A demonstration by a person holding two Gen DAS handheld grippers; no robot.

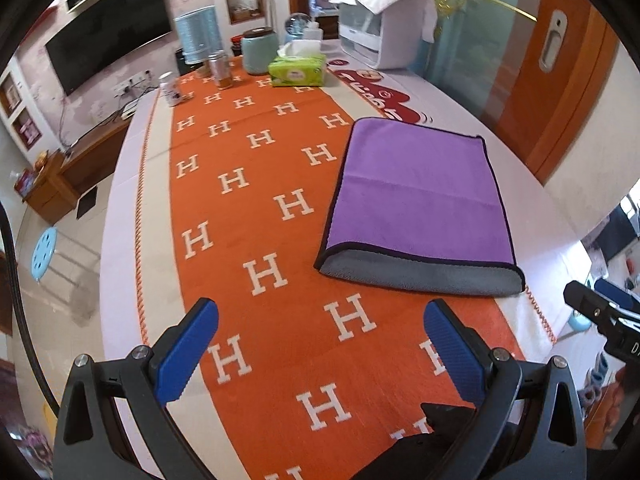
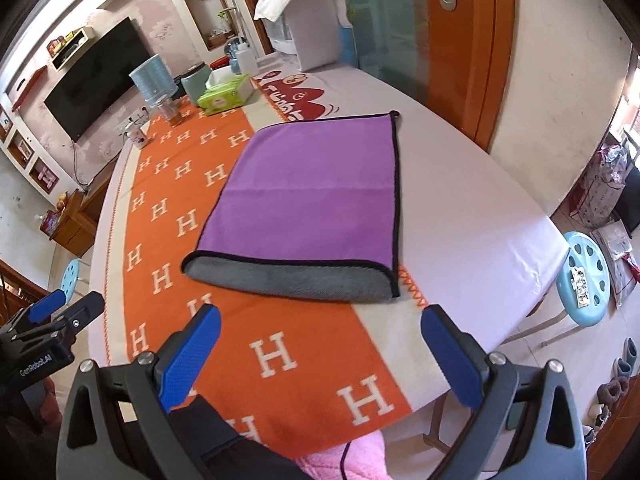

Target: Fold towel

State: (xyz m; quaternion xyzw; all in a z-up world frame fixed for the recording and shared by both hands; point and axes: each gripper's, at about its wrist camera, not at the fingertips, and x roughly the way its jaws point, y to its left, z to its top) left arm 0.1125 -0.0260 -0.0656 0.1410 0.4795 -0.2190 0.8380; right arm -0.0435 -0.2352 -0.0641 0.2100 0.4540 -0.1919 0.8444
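Note:
A purple towel point(image 1: 420, 196) with a black hem and grey underside lies folded in half on the table, its grey fold edge nearest me. It also shows in the right wrist view point(image 2: 316, 200). My left gripper point(image 1: 320, 320) is open and empty, held above the orange runner, short of the towel's near left corner. My right gripper point(image 2: 320, 324) is open and empty, just short of the towel's near edge. The left gripper also shows at the left edge of the right wrist view point(image 2: 60, 312).
An orange runner with white H letters point(image 1: 256, 200) covers the table. At the far end stand a green tissue pack point(image 1: 298, 70), a teal jar point(image 1: 259, 50), a glass point(image 1: 219, 70), a white appliance point(image 1: 384, 28). A blue stool point(image 2: 592, 276) stands right of the table.

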